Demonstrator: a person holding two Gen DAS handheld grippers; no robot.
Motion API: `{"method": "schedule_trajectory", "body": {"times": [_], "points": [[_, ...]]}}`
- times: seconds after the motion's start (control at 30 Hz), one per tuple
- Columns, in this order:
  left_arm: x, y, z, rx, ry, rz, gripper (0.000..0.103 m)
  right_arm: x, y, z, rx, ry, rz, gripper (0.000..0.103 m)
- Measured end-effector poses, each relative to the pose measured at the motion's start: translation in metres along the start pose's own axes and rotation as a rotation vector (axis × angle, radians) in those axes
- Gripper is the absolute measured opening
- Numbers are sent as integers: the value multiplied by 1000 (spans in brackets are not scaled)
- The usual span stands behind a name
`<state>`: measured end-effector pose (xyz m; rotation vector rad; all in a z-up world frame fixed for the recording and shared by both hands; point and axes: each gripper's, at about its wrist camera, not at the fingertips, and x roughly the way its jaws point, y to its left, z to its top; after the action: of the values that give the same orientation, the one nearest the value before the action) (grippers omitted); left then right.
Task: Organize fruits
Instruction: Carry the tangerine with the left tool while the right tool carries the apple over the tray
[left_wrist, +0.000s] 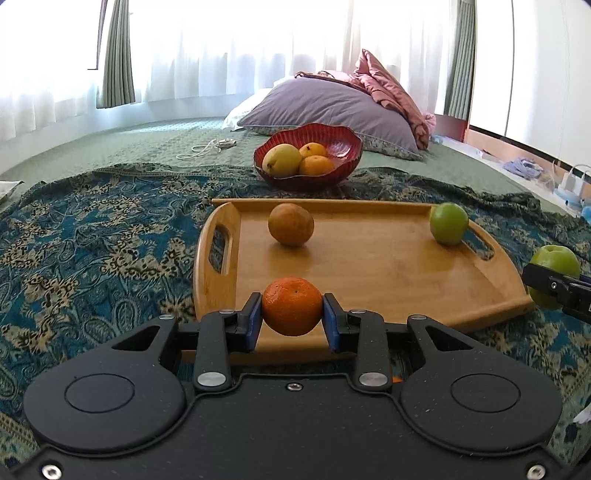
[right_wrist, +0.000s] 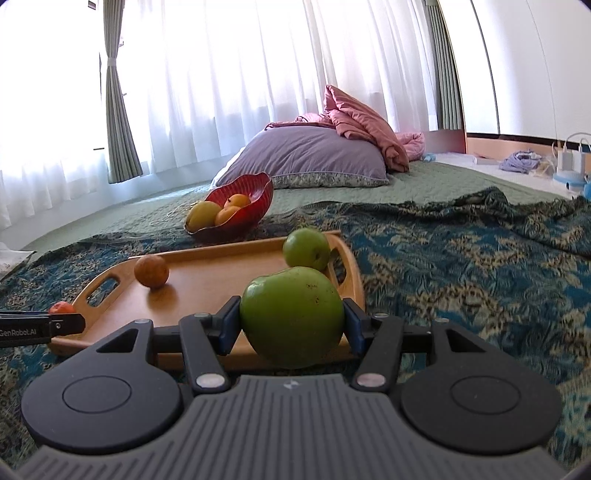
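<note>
The tray (left_wrist: 369, 266) is smooth, pale wood with a soft sheen. The far bowl (left_wrist: 343, 147) is glossy red, ribbed, possibly glass or lacquer. The spread (left_wrist: 92, 251) is patterned woven cloth, matt. The left gripper (left_wrist: 291, 314) is matt black plastic with blue pads (left_wrist: 255, 317) and shiny metal screws. The tangerine (left_wrist: 291, 310) has dimpled skin; the near apple (right_wrist: 291, 314) is smooth.

The left gripper (right_wrist: 55, 326) bears white lettering "GenRobot.AI" on its black side.

Bright white curtains (right_wrist: 258, 74) glow behind a green bed (left_wrist: 147, 140) bearing a purple pillow (right_wrist: 310, 155).
</note>
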<state>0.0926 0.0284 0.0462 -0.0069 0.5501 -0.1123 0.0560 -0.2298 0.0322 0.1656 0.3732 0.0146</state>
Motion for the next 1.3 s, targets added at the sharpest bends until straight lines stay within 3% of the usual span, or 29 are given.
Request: {"method": "schedule_trajectory", "body": {"times": [0.4,0.63,1.3], "points": [[40,15,27,-52,38,5,32,46,-3,25,-27,37,-18,60],[65,16,39,-40,53,20,32,81,-7,34,-13,100,-23,60],[106,18,44,-42,93,37,32,127,-7,32,-8,170,-43,60]]}}
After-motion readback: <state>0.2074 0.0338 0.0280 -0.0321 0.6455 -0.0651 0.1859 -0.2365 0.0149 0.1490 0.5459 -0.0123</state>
